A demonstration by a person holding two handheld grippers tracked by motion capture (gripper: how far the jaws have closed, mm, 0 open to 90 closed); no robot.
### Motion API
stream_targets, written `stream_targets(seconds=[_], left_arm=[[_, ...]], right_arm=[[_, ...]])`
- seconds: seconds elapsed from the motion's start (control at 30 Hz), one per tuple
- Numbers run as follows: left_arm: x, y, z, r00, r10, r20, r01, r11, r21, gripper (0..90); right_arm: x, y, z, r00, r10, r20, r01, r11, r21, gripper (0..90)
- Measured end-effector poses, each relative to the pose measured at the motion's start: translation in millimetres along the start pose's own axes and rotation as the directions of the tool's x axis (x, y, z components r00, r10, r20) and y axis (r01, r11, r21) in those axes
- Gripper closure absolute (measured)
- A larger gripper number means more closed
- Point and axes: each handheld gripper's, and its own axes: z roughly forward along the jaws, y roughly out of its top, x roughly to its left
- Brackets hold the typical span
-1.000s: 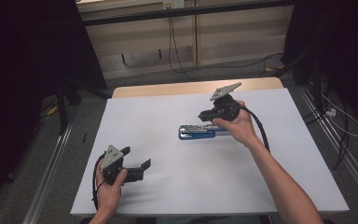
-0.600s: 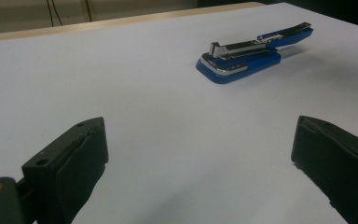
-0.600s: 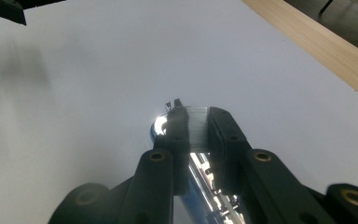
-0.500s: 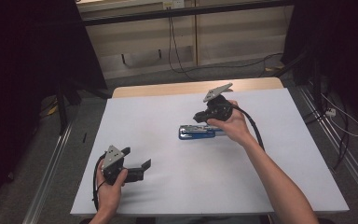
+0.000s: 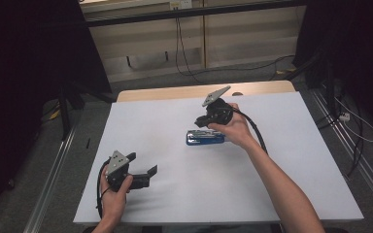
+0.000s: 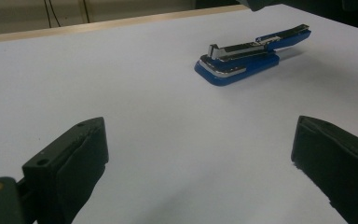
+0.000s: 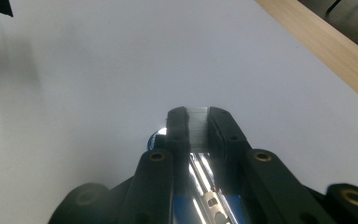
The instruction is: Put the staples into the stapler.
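- The left gripper (image 5: 143,175) is seen at the near left of the white table (image 5: 291,184) in the high view, held low in the left hand (image 5: 112,196); its jaws are spread wide and nothing is seen between them.
- In the left gripper view, bare table is seen between the two black jaws, with the blue stapler (image 6: 247,58) lying well beyond them.
- The blue stapler (image 5: 204,138) is found near the middle of the table, lengthwise left to right, with its upper arm raised at the right end.
- The right gripper (image 5: 208,121) is held in the right hand (image 5: 233,127) directly over the stapler, at its far side.
- In the right gripper view, the jaws are seen drawn narrow around the stapler's shiny metal strip (image 7: 198,126), which lies clamped between the pads.
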Motion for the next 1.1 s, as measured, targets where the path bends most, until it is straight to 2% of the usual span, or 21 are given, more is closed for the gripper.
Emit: stream_targets(seconds=[0.2, 0.3, 0.4, 0.5, 0.67, 0.87, 1.1], left_arm=[[-0.2, 0.4, 0.0, 0.9999, 0.013, 0.007, -0.013, 0.9999, 0.002, 4.0], [0.1, 0.3, 0.4, 0.9999, 0.010, 0.003, -0.010, 0.9999, 0.002, 4.0], [-0.2, 0.7, 0.4, 0.9999, 0.010, 0.004, -0.010, 0.9999, 0.001, 4.0], [-0.6, 0.4, 0.7, 0.9999, 0.007, 0.008, -0.007, 1.0000, 0.003, 4.0], [-0.2, -0.3, 1.3, 0.9998, 0.012, 0.014, -0.012, 0.9998, 0.015, 4.0], [-0.4, -0.2, 2.2, 0.9998, 0.008, 0.016, -0.008, 0.9999, 0.012, 4.0], [-0.6, -0.1, 2.6, 0.9997, 0.014, 0.021, -0.015, 0.9998, 0.014, 4.1]], right_arm=[[-0.1, -1.1, 8.6, 0.9999, 0.001, -0.012, -0.001, 1.000, 0.018, 78.8], [0.8, -0.3, 14.5, 0.9994, -0.007, -0.034, 0.008, 0.999, 0.038, 78.8], [-0.5, 0.5, 20.0, 0.9992, -0.016, -0.037, 0.018, 0.998, 0.059, 78.9], [-2.8, 1.0, 23.7, 0.9993, 0.000, -0.038, 0.002, 0.998, 0.063, 78.8], [-2.7, -0.8, 29.6, 0.9988, -0.015, -0.047, 0.020, 0.995, 0.094, 78.9], [-4.2, -2.2, 34.9, 0.9979, -0.015, -0.062, 0.021, 0.995, 0.100, 78.8], [-0.3, 1.2, 39.3, 0.9961, -0.051, -0.073, 0.058, 0.993, 0.104, 78.8]])
